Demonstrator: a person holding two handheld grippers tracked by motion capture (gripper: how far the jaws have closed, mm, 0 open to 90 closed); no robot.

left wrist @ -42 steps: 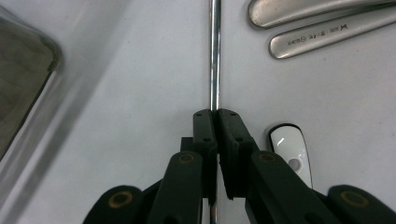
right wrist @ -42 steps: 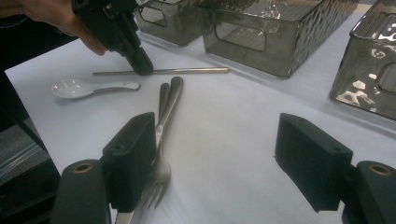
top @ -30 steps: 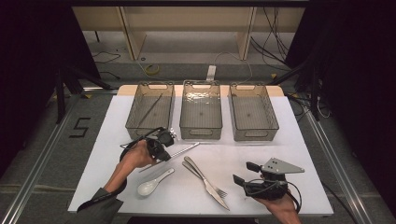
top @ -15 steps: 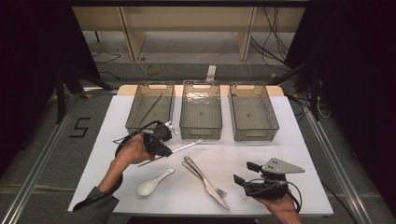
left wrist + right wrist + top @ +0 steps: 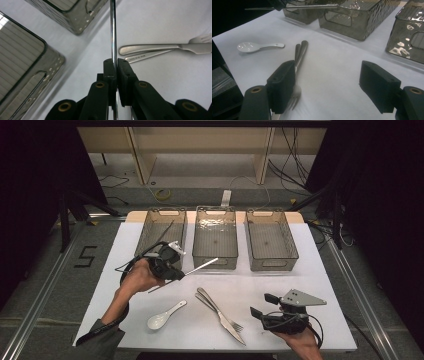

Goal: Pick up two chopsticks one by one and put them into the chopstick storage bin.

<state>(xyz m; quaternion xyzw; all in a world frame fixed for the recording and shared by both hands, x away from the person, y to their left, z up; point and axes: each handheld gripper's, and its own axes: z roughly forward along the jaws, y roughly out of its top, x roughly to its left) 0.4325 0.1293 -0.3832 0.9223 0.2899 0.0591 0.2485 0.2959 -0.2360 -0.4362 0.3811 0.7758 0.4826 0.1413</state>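
1. Chopstick (image 5: 200, 267): a thin metal rod, pinched tight between the closed left tongs (image 5: 176, 272). A second ago it lay low by the tabletop (image 5: 320, 270); now the hand has lifted it clear, and it hangs tilted in front of the left bin (image 5: 161, 232) and the middle bin (image 5: 215, 240). The left gripper view shows the rod (image 5: 113, 32) clamped firmly between the pads.
2. Left bin already holds what looks like another thin stick, so I judge the lifted one belongs there; the lift makes that drop possible.
3. Spoon (image 5: 164, 316), knife (image 5: 220, 316) and fork (image 5: 231, 319) lie on the tabletop as before, untouched and not yet sorted.
4. Right tongs (image 5: 261, 306) rest wide open and empty near the tabletop's front edge, unmoved; the fork (image 5: 297, 82) lies just ahead of them.
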